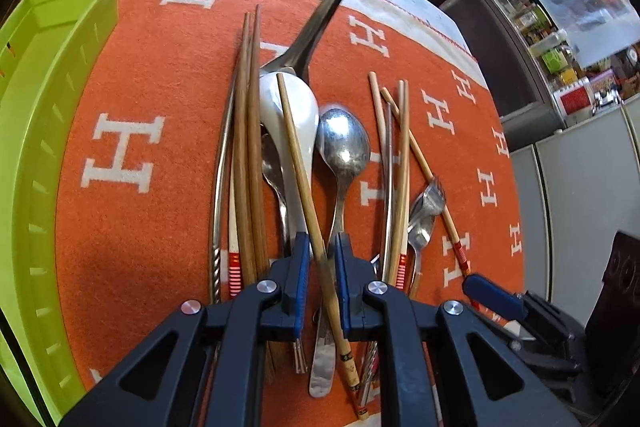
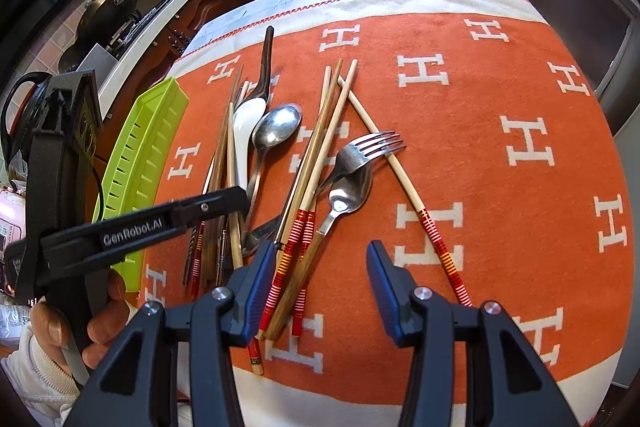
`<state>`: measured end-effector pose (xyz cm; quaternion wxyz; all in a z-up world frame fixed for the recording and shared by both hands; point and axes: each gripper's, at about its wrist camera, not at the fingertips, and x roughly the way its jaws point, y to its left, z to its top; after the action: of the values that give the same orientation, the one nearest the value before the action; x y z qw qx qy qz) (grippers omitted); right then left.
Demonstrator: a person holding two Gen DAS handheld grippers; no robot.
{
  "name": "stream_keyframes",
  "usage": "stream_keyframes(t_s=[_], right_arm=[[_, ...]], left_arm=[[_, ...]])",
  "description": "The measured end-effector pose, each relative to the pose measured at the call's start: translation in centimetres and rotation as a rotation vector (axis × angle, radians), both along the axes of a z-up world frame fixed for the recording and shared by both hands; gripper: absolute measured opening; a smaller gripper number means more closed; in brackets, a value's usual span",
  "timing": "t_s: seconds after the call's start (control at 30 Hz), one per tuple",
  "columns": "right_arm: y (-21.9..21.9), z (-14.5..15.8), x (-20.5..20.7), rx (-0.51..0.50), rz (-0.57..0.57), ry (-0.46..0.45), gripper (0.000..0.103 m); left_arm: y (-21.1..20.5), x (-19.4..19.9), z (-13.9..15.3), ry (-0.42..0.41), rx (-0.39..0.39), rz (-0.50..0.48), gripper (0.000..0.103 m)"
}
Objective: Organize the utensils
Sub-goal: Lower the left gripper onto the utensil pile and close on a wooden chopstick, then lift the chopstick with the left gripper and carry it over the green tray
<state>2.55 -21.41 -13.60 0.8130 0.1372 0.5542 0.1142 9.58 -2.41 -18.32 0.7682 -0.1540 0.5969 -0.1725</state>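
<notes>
A heap of utensils lies on the orange cloth (image 1: 152,75). My left gripper (image 1: 322,257) is shut on a light bamboo chopstick (image 1: 298,155), which slants across the white ceramic spoon (image 1: 280,103). Beside them lie dark wooden chopsticks (image 1: 250,147), a black-handled ladle (image 1: 320,23), a metal spoon (image 1: 344,143) and a fork (image 1: 430,197). My right gripper (image 2: 320,251) hangs open just above the cloth. Its left pad sits over the red-banded chopsticks (image 2: 294,247), with nothing gripped. A fork (image 2: 372,145) and a small spoon (image 2: 350,193) lie ahead of it.
A lime-green slotted tray (image 1: 48,107) stands at the cloth's left edge, also seen as the tray (image 2: 140,155). A hand (image 2: 100,327) holds the left gripper (image 2: 236,197). One red-banded chopstick (image 2: 400,175) lies apart to the right. Dark kitchen cabinets and counters surround the table.
</notes>
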Motion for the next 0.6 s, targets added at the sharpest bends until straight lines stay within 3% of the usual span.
stream_keyframes(t_s=[0.17,0.37,0.43,0.53,0.6], right_arm=[[0.1,0.0,0.0,0.000,0.008,-0.001,0.048],[0.3,0.0,0.1,0.005,0.010,-0.007,0.046],[0.4,0.0,0.3,0.009,0.015,-0.015,0.041],[0.7,0.0,0.8,0.017,0.022,-0.023,0.025],[0.9,-0.3,1.5,0.032,0.024,-0.022,0.023]], left_arm=[[-0.3,0.3,-0.4,-0.001,0.016,-0.001,0.008],[-0.5,-0.1,0.5,-0.058,0.000,-0.004,0.004],[-0.5,-0.2,1.3,-0.071,-0.019,-0.016,0.004],[-0.3,-0.7,3.1,-0.098,-0.019,-0.042,0.004],[0.1,-1.0,4.2,-0.102,-0.022,-0.049,0.004]])
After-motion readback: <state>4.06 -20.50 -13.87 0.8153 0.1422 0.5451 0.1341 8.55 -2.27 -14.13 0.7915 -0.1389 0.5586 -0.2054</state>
